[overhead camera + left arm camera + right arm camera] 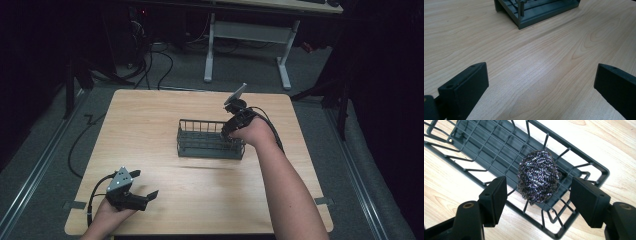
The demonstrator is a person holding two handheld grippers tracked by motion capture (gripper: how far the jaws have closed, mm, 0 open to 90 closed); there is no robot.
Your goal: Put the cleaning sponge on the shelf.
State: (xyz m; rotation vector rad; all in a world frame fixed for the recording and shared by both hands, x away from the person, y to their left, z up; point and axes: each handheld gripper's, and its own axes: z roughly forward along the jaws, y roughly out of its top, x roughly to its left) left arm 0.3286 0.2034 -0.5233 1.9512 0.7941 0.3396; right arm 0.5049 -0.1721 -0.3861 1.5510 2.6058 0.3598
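Spanning dim grey floor, pale wooden table (150, 125)

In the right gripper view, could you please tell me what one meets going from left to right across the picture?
Left finger → steel-wool scourer lying in the grey wire basket → right finger, neither finger touching the scourer.

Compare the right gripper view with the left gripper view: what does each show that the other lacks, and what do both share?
Right gripper view alone: a steel wool scourer lying inside the wire basket, between the open right tongs, whose pads stand clear of it. Left gripper view alone: the open left tongs over bare wood with nothing between them. Both share the grey basket and the light wooden table.
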